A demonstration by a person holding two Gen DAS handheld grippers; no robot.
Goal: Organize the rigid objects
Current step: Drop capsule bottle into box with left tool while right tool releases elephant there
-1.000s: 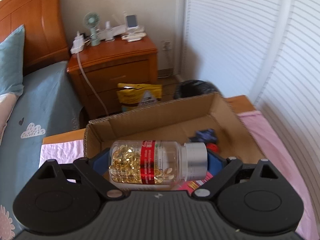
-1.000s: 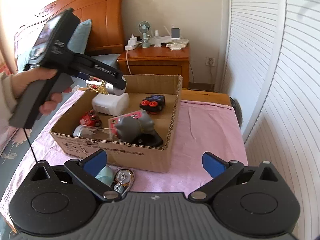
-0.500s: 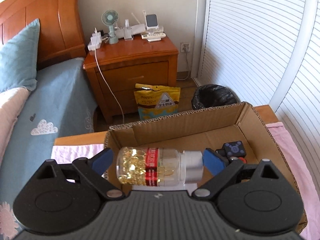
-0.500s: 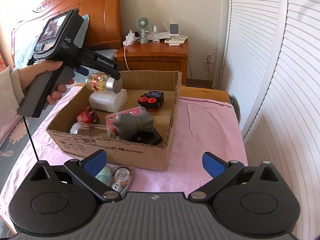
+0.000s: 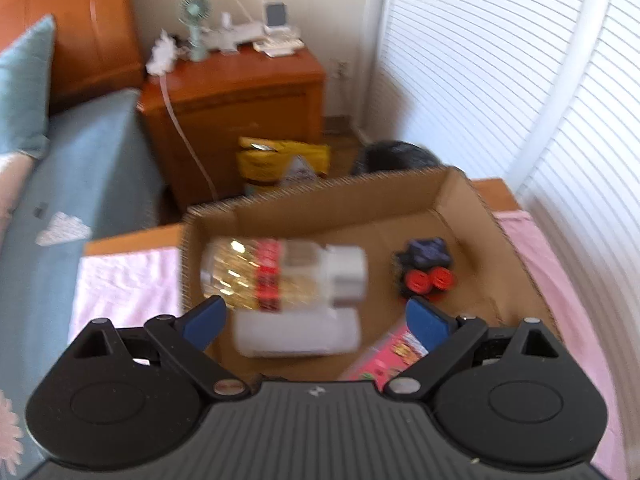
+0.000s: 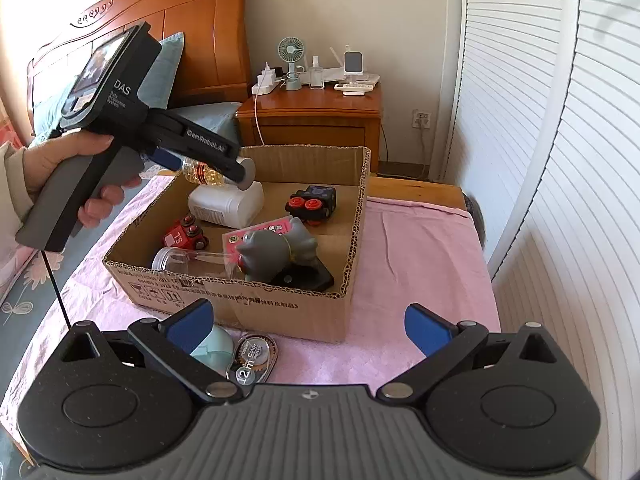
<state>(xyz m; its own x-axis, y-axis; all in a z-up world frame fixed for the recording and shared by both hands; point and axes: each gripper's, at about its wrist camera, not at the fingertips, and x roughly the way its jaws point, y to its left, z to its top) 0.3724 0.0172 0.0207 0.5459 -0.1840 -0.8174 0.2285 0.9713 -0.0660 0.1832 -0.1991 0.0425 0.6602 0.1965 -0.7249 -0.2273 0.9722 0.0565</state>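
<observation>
A clear bottle of golden capsules [image 5: 280, 278] with a red label and silver cap hangs blurred over the cardboard box [image 5: 472, 200], just beyond my open left gripper [image 5: 316, 320] and above a white bottle [image 5: 296, 334]. In the right wrist view the bottle [image 6: 204, 172] shows under the left gripper's fingers [image 6: 228, 160], over the box [image 6: 320, 316]. My right gripper [image 6: 308, 324] is open and empty in front of the box's near wall.
The box holds a grey toy figure [image 6: 276, 248], a black toy with red wheels [image 6: 312, 204], a red toy [image 6: 184, 236], a clear jar [image 6: 188, 258] and a pink card [image 6: 260, 234]. A tape measure [image 6: 252, 360] and a teal object [image 6: 212, 346] lie on the pink cloth. A nightstand [image 6: 312, 116] stands behind.
My left gripper has opened and let go of the capsule bottle, which now drops blurred over the white bottle in the box. The right gripper has held still.
</observation>
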